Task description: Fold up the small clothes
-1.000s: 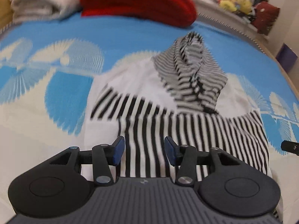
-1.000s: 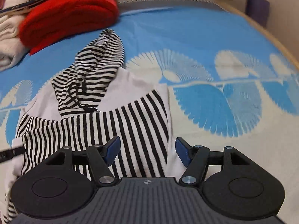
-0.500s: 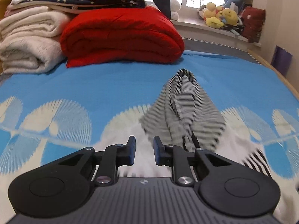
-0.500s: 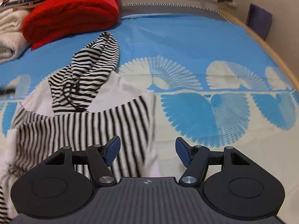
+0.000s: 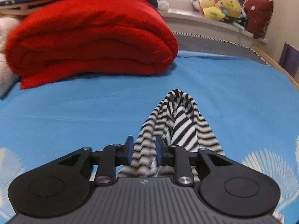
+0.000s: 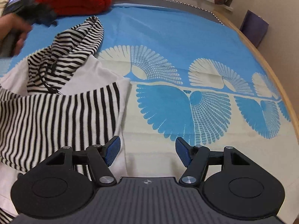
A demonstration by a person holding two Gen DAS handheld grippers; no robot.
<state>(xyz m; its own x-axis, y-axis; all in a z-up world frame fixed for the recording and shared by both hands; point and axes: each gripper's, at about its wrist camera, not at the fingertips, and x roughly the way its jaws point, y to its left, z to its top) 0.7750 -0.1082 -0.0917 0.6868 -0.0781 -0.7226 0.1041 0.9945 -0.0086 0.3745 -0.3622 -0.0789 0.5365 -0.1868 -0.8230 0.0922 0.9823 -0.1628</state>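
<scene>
A small hoodie [image 6: 56, 112] lies on the blue patterned bed sheet [image 6: 186, 37], with a black-and-white striped body, white shoulders and a striped hood [image 6: 74, 43]. In the left wrist view my left gripper [image 5: 144, 151] hovers over the near part of the hood [image 5: 179, 123]. Its jaws are opening, striped cloth shows in the narrow gap, and the pads do not press on it. In the right wrist view it is a dark blur [image 6: 37, 16] left of the hood. My right gripper [image 6: 147, 151] stands open over the garment's right edge, holding nothing.
A folded red blanket [image 5: 89, 37] and pale folded blankets [image 5: 5, 71] lie at the head of the bed. Plush toys [image 5: 218, 5] sit on the sill behind. The bed's wooden edge [image 6: 271, 71] curves along the right, with a purple object [image 6: 254, 29] beyond it.
My left gripper has travelled from the striped lower part of the hoodie up to the hood; its jaws narrowed, then widened a little. The right gripper shifted only slightly and stayed open.
</scene>
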